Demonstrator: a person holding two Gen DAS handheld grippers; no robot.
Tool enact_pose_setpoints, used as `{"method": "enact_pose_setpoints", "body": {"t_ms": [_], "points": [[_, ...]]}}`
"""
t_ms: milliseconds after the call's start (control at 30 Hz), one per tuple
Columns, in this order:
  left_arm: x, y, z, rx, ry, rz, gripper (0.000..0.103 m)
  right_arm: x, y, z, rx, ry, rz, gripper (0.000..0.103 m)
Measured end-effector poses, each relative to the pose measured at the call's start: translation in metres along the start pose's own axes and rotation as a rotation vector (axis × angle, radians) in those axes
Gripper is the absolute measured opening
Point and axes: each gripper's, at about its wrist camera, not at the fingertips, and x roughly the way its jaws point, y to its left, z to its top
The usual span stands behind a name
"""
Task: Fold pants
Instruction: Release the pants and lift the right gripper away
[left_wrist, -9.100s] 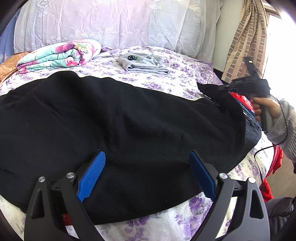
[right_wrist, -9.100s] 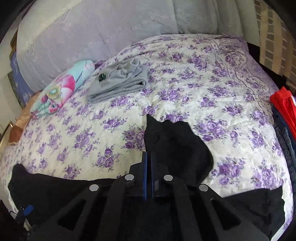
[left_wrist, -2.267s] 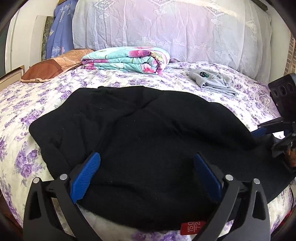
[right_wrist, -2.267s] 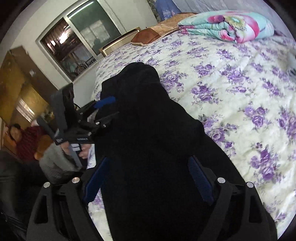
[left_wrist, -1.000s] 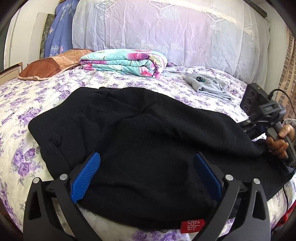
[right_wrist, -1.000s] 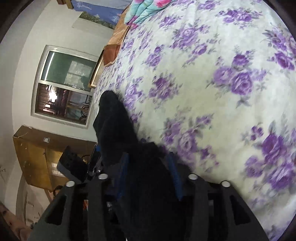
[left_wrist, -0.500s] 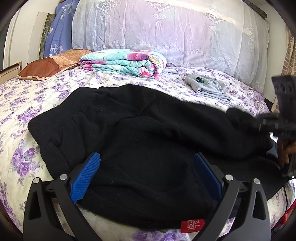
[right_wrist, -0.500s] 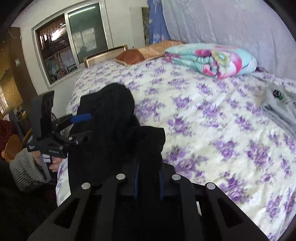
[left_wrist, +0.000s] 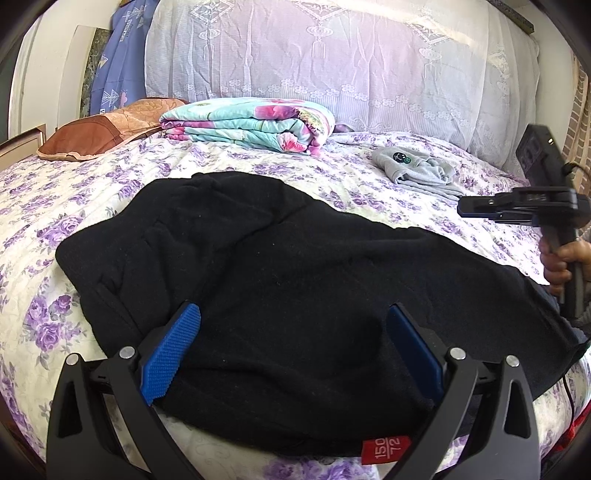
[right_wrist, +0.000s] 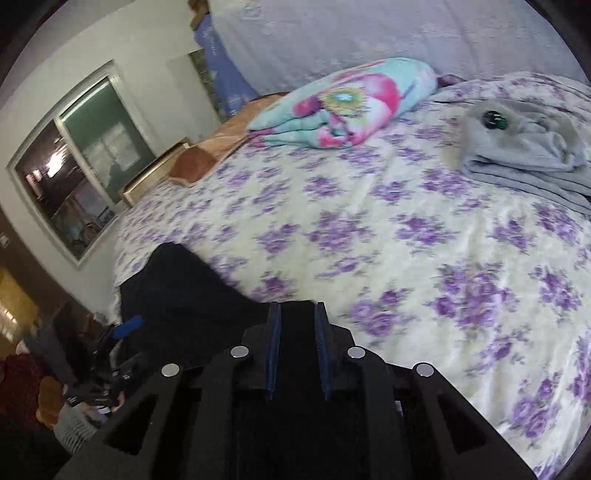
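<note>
Left claw (left_wrist: 293, 349) spread wide over the pants (left_wrist: 295, 280) near the bed's (left_wrist: 55, 206) front edge — tag (left_wrist: 386, 448) reads "150/72". Right claw (right_wrist: 297, 325) just reopened slightly — narrow gap, clear of cloth.

The left gripper (left_wrist: 291, 347) is a matt black plastic frame with cut-out triangular arms, round silver screw heads at the joints and ribbed blue rubber pads (left_wrist: 171, 352); the right gripper (right_wrist: 297, 328) has the same black frame, silver screws and thin blue pads; a black cable trails from its handle, and a grey knitted sleeve cuff (right_wrist: 74, 430) shows at the person's wrist.
</note>
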Motion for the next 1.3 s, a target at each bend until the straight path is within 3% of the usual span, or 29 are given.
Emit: {"method": "enact_pose_setpoints", "body": {"t_ms": [67,133,167,233,333,400,467,500,533,633,700,767,800,867,1000,1133,1300], "points": [[0.0,-0.001,0.0,0.004,0.004,0.006,0.098,0.024,0.006,-0.002,0.027,0.069,0.064,0.037],[0.001,-0.002,0.0,0.008,0.007,0.012,0.098,0.058,-0.003,-0.004,0.065,0.144,0.021,0.038],[0.001,-0.002,0.0,0.01,0.008,0.013,0.098,0.072,-0.014,-0.004,0.096,0.159,-0.01,0.03],[0.001,-0.002,0.0,0.011,0.009,0.014,0.098,0.071,-0.032,0.001,0.186,0.108,-0.036,0.003],[0.001,-0.002,0.0,0.01,0.009,0.014,0.098,0.045,-0.019,0.006,0.168,-0.007,-0.067,0.011],[0.001,-0.001,0.0,0.009,0.007,0.012,0.098,0.038,-0.003,0.002,0.128,0.012,-0.022,0.012],[0.001,-0.001,0.0,0.005,0.005,0.01,0.098,0.045,0.003,-0.004,0.121,0.068,-0.028,0.052],[0.001,-0.002,0.0,0.005,0.005,0.012,0.098,0.053,0.001,-0.008,0.111,0.093,-0.066,0.057],[0.001,-0.002,0.0,0.007,0.007,0.014,0.098,0.062,-0.005,-0.01,0.105,0.109,-0.099,0.055],[0.002,-0.004,0.0,0.013,0.011,0.022,0.098,0.057,-0.024,-0.006,0.195,0.059,-0.083,0.041],[0.002,-0.004,0.0,0.016,0.014,0.026,0.098,0.024,-0.025,-0.004,0.244,-0.047,-0.119,0.048],[0.002,-0.003,0.0,0.015,0.012,0.024,0.098,-0.016,-0.021,-0.008,0.24,-0.138,-0.134,0.07],[0.001,-0.003,0.0,0.013,0.01,0.021,0.098,-0.038,-0.02,-0.013,0.242,-0.17,-0.142,0.073],[0.0,-0.002,-0.001,0.006,0.003,0.014,0.098,-0.086,-0.02,-0.034,0.26,-0.237,-0.148,0.079],[-0.002,0.001,-0.002,-0.009,-0.012,-0.005,0.098,-0.181,-0.031,-0.106,0.363,-0.38,-0.206,0.083],[-0.004,0.004,-0.002,-0.026,-0.022,-0.026,0.098,-0.269,-0.05,-0.212,0.621,-0.527,-0.282,0.083],[-0.003,0.005,-0.001,-0.037,-0.023,-0.032,0.098,-0.34,-0.069,-0.336,0.962,-0.679,-0.347,0.083]]}}
